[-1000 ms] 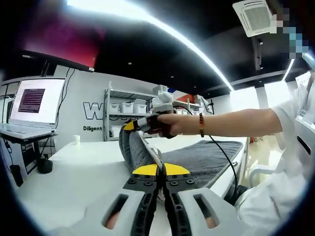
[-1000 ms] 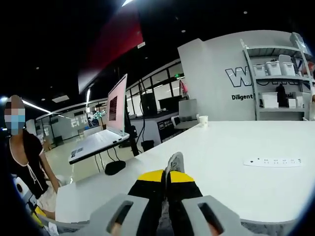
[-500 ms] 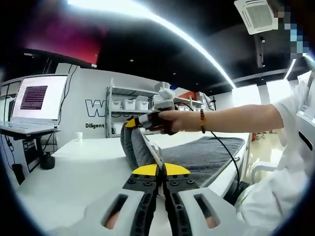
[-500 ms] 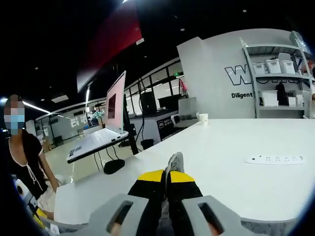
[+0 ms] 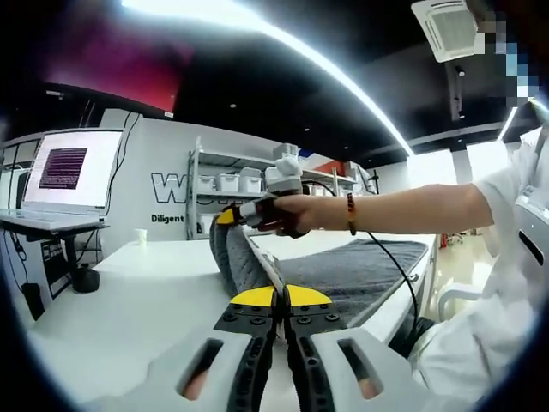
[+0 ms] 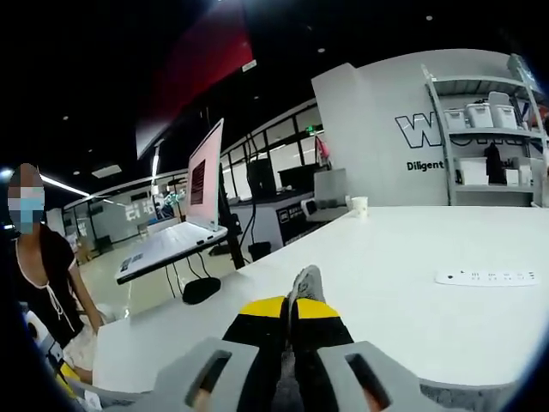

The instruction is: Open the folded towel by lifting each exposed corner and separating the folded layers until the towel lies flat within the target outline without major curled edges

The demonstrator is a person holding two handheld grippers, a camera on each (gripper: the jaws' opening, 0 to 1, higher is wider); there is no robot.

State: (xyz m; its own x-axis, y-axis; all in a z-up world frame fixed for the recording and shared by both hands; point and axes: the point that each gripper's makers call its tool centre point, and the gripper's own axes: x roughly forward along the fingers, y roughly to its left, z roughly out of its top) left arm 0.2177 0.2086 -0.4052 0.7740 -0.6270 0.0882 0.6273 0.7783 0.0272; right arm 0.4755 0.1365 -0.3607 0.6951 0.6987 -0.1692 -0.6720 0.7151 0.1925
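Note:
A dark grey towel (image 5: 360,270) lies spread over the white table (image 5: 137,296), its near edge lifted into a hanging fold (image 5: 233,257). My left gripper (image 5: 280,296) is shut on one corner of that edge. Farther along, the right gripper (image 5: 225,218), held by a person's hand, pinches the other corner up in the air. In the right gripper view, my right gripper (image 6: 292,305) is shut, and a small grey tip of towel (image 6: 305,281) sticks out above its yellow jaws.
A laptop (image 6: 184,219) stands on a side desk at the left, a paper cup (image 6: 358,205) and a white power strip (image 6: 489,277) rest on the table. Shelving with white bins (image 5: 227,184) lines the back wall. A person (image 6: 39,275) stands at far left.
Both views shifted only slightly; the lifted towel edge and both grips stay as they were.

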